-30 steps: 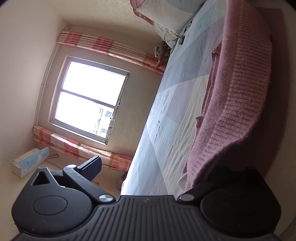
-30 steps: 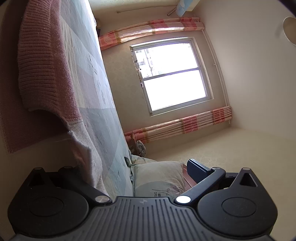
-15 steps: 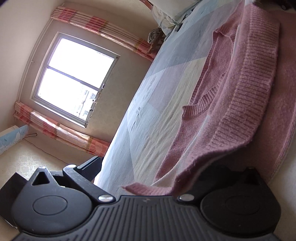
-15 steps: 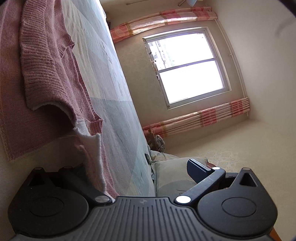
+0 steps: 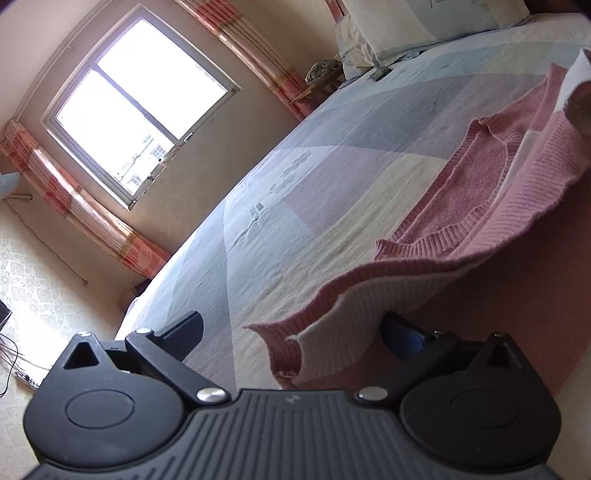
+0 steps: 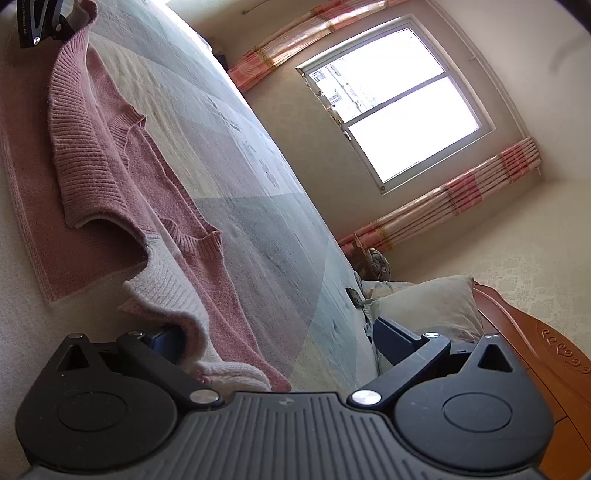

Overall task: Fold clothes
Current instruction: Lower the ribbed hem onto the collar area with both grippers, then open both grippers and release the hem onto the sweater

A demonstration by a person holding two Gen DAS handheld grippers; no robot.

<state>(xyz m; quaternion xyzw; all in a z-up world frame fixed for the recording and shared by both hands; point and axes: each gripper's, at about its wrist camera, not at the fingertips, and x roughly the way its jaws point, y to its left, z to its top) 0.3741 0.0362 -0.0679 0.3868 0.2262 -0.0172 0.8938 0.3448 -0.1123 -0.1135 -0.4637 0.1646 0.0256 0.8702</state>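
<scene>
Two views show one pink sweater [image 5: 476,192] spread on a bed [image 5: 295,206] with a pale patchwork cover.

From the left wrist, the left tongs [image 5: 295,332] stand spread wide. The sweater's ribbed hem rises off the bed and drapes over the right-hand finger [image 5: 402,336]; the other finger [image 5: 184,332] is bare and well apart from the cloth. The rest of the sweater lies on the bed toward the pillow [image 5: 424,22]. A window [image 5: 136,107] with striped curtains is on the wall beyond the bed.

From the right wrist, the right tongs [image 6: 277,339] are also spread. The hem's pink and white corner bunches over the left-hand finger [image 6: 166,341], while the right-hand finger [image 6: 399,339] is clear of it. The hem runs lifted from that finger toward the other tool at the upper-left corner, with the sweater's body on the bed beneath.
</scene>
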